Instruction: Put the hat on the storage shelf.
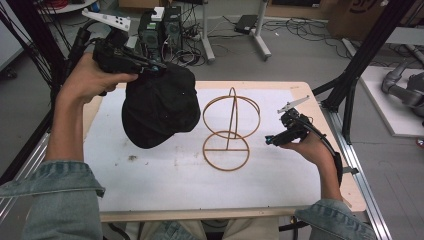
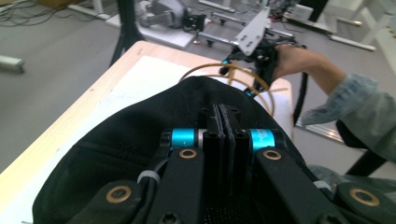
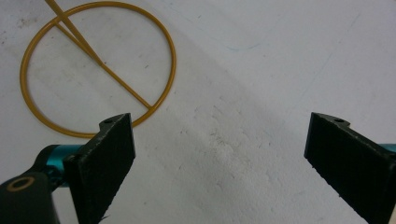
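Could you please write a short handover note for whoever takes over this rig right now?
Left claw: shut on the edge of the black fabric cap, holding it in the air above the white table mat, left of the stand.
Right claw: open, nothing between its jaws, hovering low over the mat to the right of the stand's base ring.
Golden wire hat stand, two rings on an upright rod: upright mid-table, nothing on it.
Done: cap picked up.
Left, most likely: bring the cap over the upper ring, settle it there, release; the right claw could steady the base.

no readable text, no labels, no brand marks, no numbers, no signs anywhere on show
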Demonstrator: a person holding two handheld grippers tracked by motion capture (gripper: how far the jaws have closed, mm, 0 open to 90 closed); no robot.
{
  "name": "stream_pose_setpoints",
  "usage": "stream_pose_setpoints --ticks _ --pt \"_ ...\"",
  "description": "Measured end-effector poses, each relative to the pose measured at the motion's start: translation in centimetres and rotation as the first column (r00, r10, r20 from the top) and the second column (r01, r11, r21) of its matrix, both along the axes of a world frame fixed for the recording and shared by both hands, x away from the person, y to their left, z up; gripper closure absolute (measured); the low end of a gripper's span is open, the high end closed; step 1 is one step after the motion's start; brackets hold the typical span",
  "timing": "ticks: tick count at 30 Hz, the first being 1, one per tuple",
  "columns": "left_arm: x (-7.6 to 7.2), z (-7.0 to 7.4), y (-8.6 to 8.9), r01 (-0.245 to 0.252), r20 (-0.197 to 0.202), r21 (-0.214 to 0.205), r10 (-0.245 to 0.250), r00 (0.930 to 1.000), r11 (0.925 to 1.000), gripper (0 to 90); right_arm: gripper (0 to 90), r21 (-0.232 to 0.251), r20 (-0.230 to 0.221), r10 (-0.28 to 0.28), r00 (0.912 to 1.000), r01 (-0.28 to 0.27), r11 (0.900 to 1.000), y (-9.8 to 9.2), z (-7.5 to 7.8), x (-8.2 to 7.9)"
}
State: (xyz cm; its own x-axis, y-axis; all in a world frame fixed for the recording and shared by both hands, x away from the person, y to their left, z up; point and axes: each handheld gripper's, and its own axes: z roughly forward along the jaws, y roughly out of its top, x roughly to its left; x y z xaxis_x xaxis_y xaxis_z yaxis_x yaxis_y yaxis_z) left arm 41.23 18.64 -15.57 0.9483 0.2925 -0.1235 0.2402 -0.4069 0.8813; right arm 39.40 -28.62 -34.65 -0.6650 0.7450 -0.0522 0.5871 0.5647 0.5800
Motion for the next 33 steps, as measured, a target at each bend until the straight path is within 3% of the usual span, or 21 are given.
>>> stream_pose_setpoints --ticks 15,27,33 --pt "-0.6 2.7 -5.4 0.147 0.01 -0.028 -0.146 0.9892 0.9888 87.5 8.3 0.007 -0.001 0.006 1.0 -0.006 1.0 -0.1 0.1 -0.1" --pt "0.7 2.5 -10.1 0.199 -0.014 -0.036 -0.199 0.9798 0.9794 87.5 8.3 0.017 0.003 0.009 1.0 -0.009 0.9998 -0.2 0.4 -0.2" --pt "1.7 2.2 -11.9 0.204 -0.034 -0.041 -0.205 0.9781 0.9781 87.5 8.3 0.022 0.007 0.014 0.9999 -0.014 0.9997 -0.2 0.4 -0.2"
